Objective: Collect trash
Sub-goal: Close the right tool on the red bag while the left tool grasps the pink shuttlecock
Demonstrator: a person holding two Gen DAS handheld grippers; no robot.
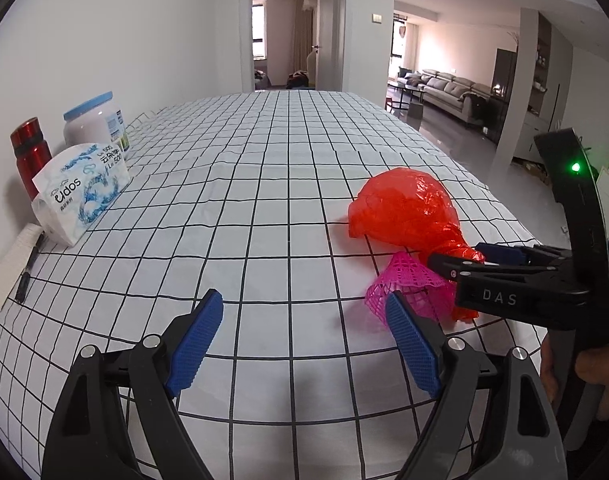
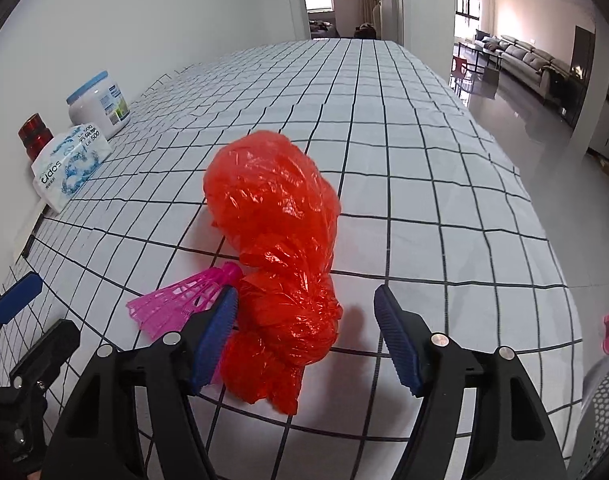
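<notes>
my right gripper (image 2: 306, 334) is spread wide around the knotted neck of the red plastic bag (image 2: 274, 216); its left pad (image 2: 216, 332) sits right against the bunched plastic, while the other pad stands clear of it. the bag lies on the checked tablecloth (image 2: 444, 184), its swollen body pointing away from me and its crumpled tail down between my fingers. a pink shuttlecock (image 2: 180, 300) lies just beside the bag's neck on the left, its cork end touching or nearly touching the plastic; i cannot tell which from here.

my left gripper (image 1: 304, 336) hovers low over the cloth with its fingers apart and nothing between them, the shuttlecock (image 1: 404, 288) just past its right pad. along the wall on the left stand a red bottle (image 1: 30, 156), a white jar with a blue lid (image 1: 94, 122), and a tissue pack (image 1: 80, 192), with a notepad (image 1: 12, 268) and a pen (image 1: 28, 272) nearer me.
</notes>
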